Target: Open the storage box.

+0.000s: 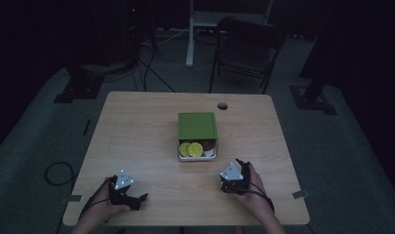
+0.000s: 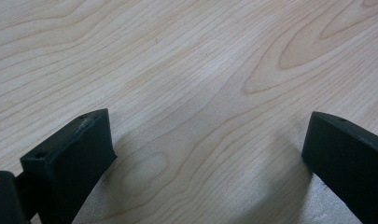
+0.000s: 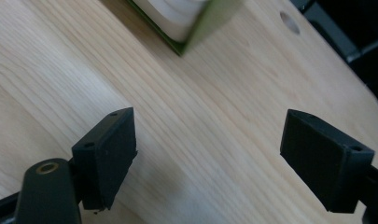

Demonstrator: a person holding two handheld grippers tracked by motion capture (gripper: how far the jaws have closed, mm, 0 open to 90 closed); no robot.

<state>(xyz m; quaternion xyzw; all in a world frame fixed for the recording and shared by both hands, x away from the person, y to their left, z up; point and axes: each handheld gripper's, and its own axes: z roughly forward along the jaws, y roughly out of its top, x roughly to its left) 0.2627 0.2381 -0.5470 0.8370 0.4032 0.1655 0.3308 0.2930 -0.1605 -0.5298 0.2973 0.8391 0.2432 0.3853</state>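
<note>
Both tools sit low at the near edge of the wooden surface (image 1: 136,126). Left tool (image 1: 131,197) is released, its jaws spread wide over bare wood with nothing between them. Right tool (image 1: 236,175) is likewise released, jaws apart and empty over the wood, and it is the nearer one to the work.

That work looks to be the white box (image 1: 197,155) in the middle of the surface, well apart from both tools. Its green lid (image 1: 197,126) is slid back, so the near part stands uncovered and shows two yellow slices (image 1: 191,149) beside a dark brown piece (image 1: 208,145). In the right tool's view a green corner of the lid (image 3: 210,21) lies ahead and to the upper left of the jaws.

By my reading, the step in hand is the approach to the box. To do it well, the right tool should turn until the box sits centred between its jaws, stay spread, and come in level at the lid's edge rather than over the food. The left tool could steady the box's side so it does not skid.
</note>
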